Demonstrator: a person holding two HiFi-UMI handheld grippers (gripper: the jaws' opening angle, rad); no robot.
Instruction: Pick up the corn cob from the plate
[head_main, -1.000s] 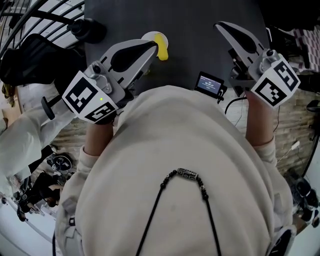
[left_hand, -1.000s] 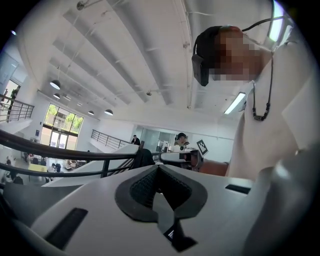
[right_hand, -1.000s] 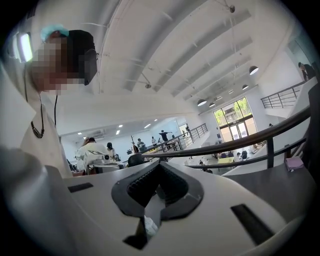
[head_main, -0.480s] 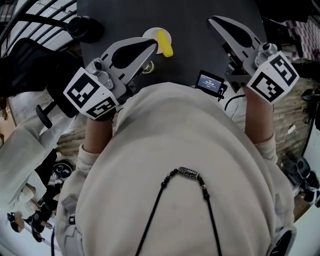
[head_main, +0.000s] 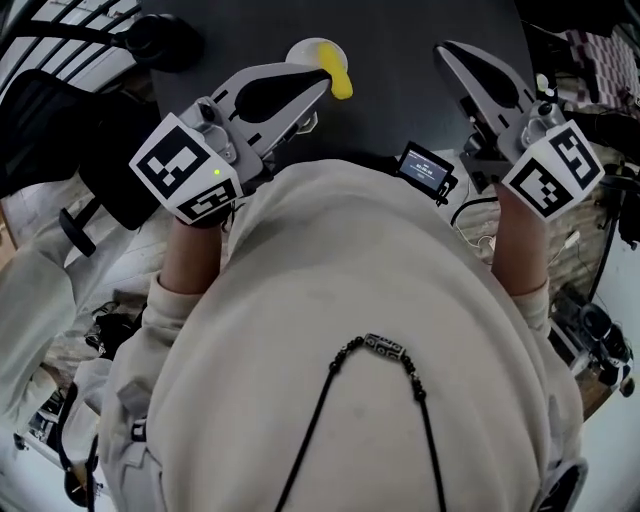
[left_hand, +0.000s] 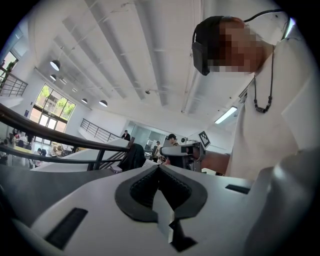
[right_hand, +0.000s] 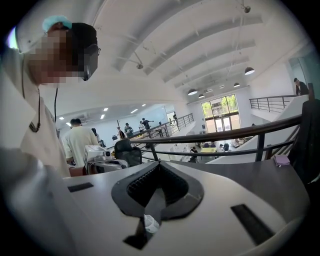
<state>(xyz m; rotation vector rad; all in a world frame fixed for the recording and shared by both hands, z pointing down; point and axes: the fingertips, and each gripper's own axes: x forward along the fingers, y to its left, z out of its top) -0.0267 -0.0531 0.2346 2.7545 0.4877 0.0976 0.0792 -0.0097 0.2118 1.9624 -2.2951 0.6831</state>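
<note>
A yellow corn cob lies on a small pale plate on the dark table, its near end sticking over the plate's rim. My left gripper points at the cob's near end from the left, its tip close beside it; I cannot tell if they touch. Its jaws are shut and empty, as the left gripper view shows. My right gripper hovers over bare table to the right of the plate. It is shut with nothing held. Neither gripper view shows the cob.
A small device with a lit screen sits at the table's near edge between my hands. A black round object stands at the table's far left corner. A railing and dark chairs lie to the left, cables and gear to the right.
Both grippers have shifted a little across the table, and the left tip now sits closer to the cob's near end. Both pairs of jaws stay shut. The cob has not moved on its plate.
</note>
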